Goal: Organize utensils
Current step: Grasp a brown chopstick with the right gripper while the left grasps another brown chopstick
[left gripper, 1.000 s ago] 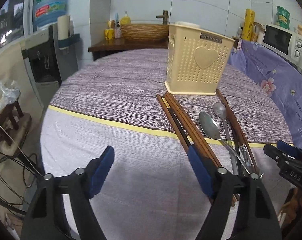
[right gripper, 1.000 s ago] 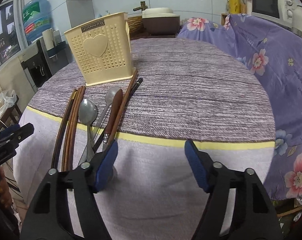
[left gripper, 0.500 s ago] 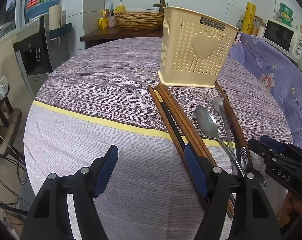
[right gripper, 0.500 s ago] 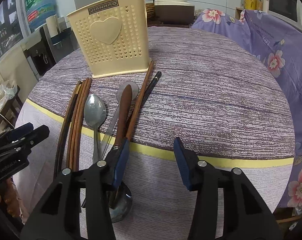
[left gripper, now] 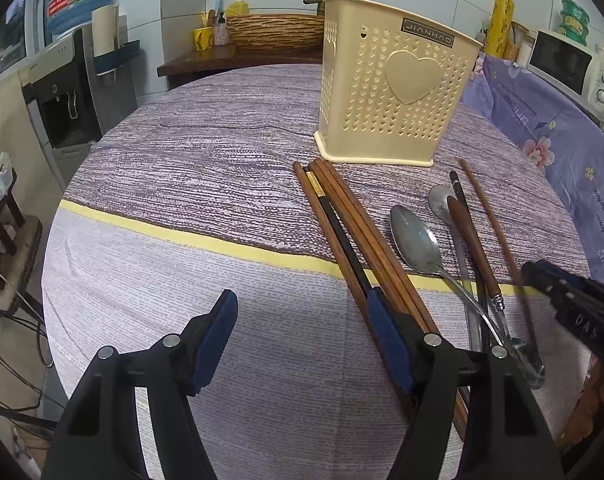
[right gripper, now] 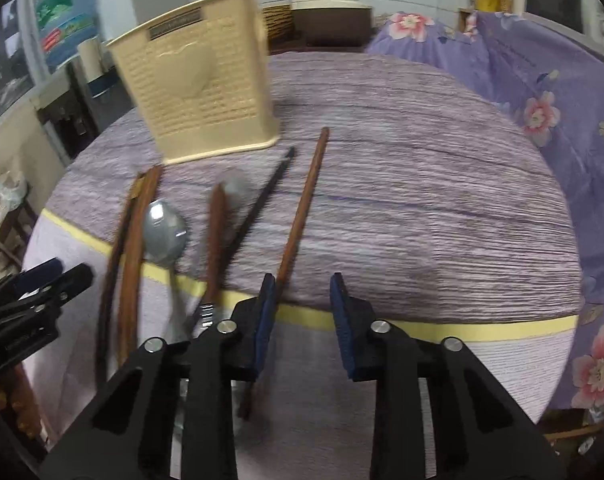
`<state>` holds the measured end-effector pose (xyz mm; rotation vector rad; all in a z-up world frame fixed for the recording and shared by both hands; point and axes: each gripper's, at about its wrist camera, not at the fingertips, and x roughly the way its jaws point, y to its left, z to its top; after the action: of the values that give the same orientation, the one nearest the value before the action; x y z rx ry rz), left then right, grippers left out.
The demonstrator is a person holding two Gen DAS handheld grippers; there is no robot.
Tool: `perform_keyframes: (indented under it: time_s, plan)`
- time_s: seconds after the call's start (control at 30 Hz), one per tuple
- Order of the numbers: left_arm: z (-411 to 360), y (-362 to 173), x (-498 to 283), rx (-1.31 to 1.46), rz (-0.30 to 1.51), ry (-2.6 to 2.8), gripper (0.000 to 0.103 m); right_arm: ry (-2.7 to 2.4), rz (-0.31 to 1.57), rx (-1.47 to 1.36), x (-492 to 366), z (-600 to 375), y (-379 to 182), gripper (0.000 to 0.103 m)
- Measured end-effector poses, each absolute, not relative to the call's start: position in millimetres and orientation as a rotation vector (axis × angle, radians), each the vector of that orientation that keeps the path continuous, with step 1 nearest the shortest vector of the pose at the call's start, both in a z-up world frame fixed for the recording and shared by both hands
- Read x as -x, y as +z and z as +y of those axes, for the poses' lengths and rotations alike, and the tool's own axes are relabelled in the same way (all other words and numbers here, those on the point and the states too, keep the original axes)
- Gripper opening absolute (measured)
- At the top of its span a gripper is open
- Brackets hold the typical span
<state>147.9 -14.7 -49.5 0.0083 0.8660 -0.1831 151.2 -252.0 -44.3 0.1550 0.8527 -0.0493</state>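
Note:
A cream perforated utensil holder [left gripper: 394, 96] [right gripper: 206, 92] stands on the round table. In front of it lie a bundle of brown chopsticks [left gripper: 354, 232] [right gripper: 134, 248], a steel spoon [left gripper: 416, 240] [right gripper: 164, 232], a wooden-handled utensil [left gripper: 470, 240] [right gripper: 216, 232], a black chopstick [right gripper: 262, 208] and a single brown chopstick [right gripper: 302, 208] [left gripper: 486, 208]. My left gripper [left gripper: 302, 336] is open over bare cloth, its right finger beside the bundle. My right gripper [right gripper: 304, 320] has its jaws closing. The single chopstick passes under its left finger [right gripper: 266, 316]; nothing shows between the pads.
The purple striped tablecloth [left gripper: 206, 168] has a yellow band and drops off at the near edge. A floral purple cloth [right gripper: 542, 92] covers furniture on the right. A microwave [left gripper: 562, 64] and a water dispenser [left gripper: 74, 80] stand beyond the table.
The right gripper's jaws have narrowed and it has shifted right over the single brown chopstick, which now lies angled apart from the other utensils. The left gripper has hardly moved.

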Motion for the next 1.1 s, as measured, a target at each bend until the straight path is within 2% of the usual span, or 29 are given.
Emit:
perform_keyframes:
  time_s: [0.23, 0.37, 0.4, 0.8, 1.1]
  plan:
    - [-23.8, -51.0, -157.3, -0.014, 0.896, -0.196, 0.051, -0.023, 0.838, -0.169, -146.8, -254.4, -41.4, 0.029]
    - [-32.7, -55.2, -161.9, -0.025, 0.922, -0.203, 0.044, -0.049, 0.855, -0.161, -147.2, -251.8, -45.6, 0.032]
    - [-33.4, -55.1, -162.1, -0.023, 0.918, -0.203, 0.044, -0.045, 0.855, -0.163, -146.0, -251.6, -46.5, 0.035]
    - [-8.7, -50.4, -161.8, -0.01, 0.918, -0.15, 0.042, 0.008, 0.85, -0.19, -144.1, -247.6, -46.6, 0.035]
    - [5.0, -35.5, -190.4, 0.055, 0.913, -0.116, 0.042, 0.032, 0.88, -0.213, -183.6, -251.7, -32.3, 0.035]
